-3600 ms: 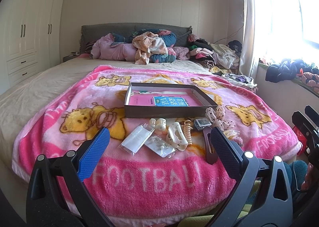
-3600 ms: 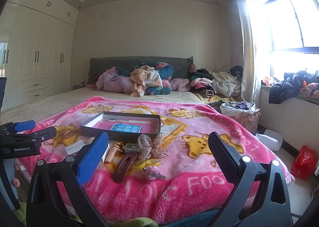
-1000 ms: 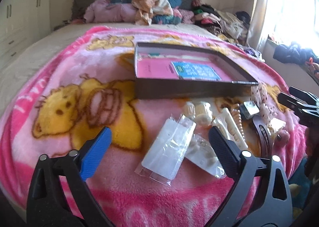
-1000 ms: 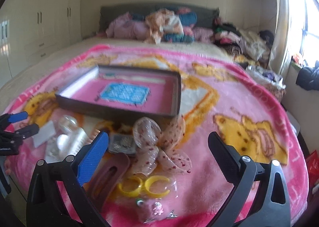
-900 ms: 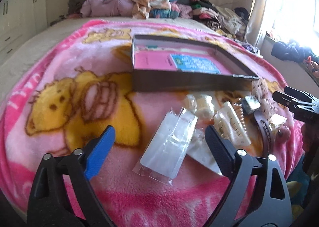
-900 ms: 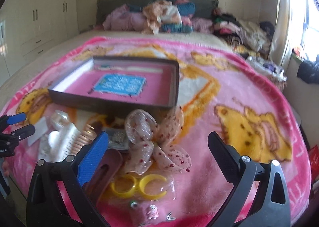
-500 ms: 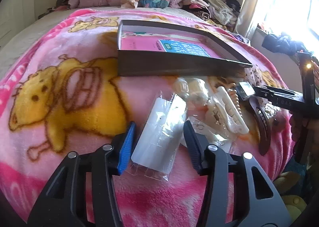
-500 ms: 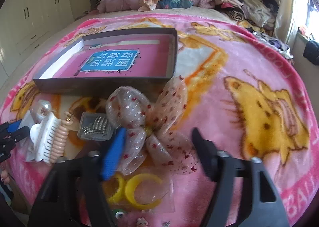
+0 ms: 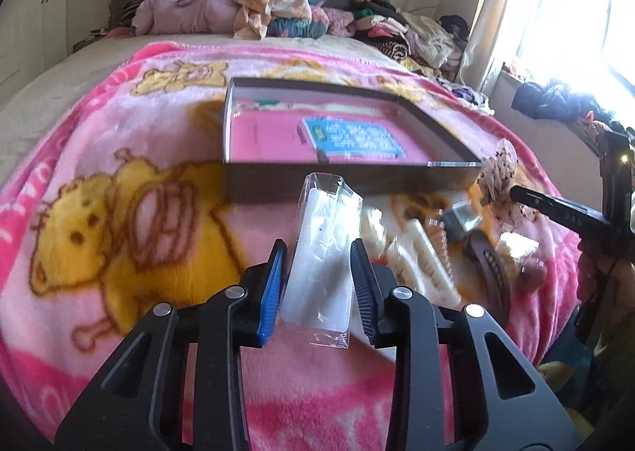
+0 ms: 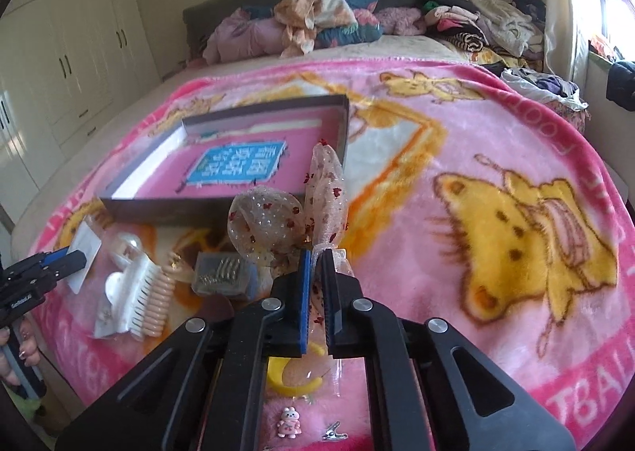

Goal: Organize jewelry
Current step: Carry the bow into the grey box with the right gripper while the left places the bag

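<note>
Jewelry and hair pieces are spread over a pink cartoon blanket (image 10: 496, 157) on the bed, just in front of a shallow dark box (image 9: 341, 177) with a pink floor and a blue label. A clear plastic packet (image 9: 323, 252) with a white card inside is gripped between the blue pads of the left gripper (image 9: 319, 272), whose jaws have just been closing and are now pressed on its long edges; the packet is tilted up toward the box wall. A sheer bow (image 10: 289, 217) dotted with red is pinched at its lower tails by the right gripper (image 10: 315, 292), whose jaws have likewise been drawn almost together on the fabric. Near the bow, a white claw clip (image 10: 133, 298), a peach spiral hair tie (image 10: 160, 302) and a small grey packet of pins (image 10: 224, 276) are seen lying on the blanket. Yellow rings in a clear bag (image 10: 293, 375) are partly hidden under the right gripper. Clothes (image 10: 313, 20) are piled at the headboard.
</note>
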{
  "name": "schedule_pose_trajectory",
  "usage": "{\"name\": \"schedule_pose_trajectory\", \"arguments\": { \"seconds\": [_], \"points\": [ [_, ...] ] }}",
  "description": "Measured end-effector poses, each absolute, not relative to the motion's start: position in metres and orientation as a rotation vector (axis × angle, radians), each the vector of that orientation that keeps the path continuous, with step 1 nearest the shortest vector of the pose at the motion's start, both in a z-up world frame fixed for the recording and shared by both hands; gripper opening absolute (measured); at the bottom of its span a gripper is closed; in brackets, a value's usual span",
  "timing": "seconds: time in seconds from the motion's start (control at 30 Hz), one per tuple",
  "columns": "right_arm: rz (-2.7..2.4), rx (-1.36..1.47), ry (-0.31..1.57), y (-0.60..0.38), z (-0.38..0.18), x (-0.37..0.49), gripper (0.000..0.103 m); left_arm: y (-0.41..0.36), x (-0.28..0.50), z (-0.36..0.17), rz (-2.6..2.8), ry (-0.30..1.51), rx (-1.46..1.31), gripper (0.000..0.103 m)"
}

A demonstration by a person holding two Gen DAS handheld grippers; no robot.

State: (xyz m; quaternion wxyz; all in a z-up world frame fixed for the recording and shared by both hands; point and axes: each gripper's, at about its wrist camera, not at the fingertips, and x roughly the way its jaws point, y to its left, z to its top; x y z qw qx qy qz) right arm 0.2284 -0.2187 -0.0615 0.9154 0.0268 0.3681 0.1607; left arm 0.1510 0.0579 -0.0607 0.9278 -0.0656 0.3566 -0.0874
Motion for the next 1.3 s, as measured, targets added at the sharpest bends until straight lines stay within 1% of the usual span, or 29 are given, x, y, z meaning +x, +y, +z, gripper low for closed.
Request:
{"name": "schedule_pose_trajectory", "arguments": {
  "seconds": [0.43, 0.77, 1.0, 1.3],
  "points": [
    [0.350, 0.081, 0.691, -0.213, -0.027, 0.251, 0.006, 0.063, 0.202, -0.035, -0.152, 0.659, -0.136, 0.018],
    [0.369, 0.040, 0.673, -0.188, -0.012, 0.284, 0.006, 0.066, 0.245, -0.041, -0.113, 0.683, -0.139, 0.017],
    [0.372, 0.026, 0.699, -0.176, -0.017, 0.309, 0.006, 0.065, 0.261, -0.051, -0.100, 0.703, -0.136, 0.017],
    [0.377, -0.008, 0.771, -0.160, -0.043, 0.328, 0.006, 0.066, 0.278, -0.066, -0.077, 0.736, -0.138, 0.017]
  ]
}}
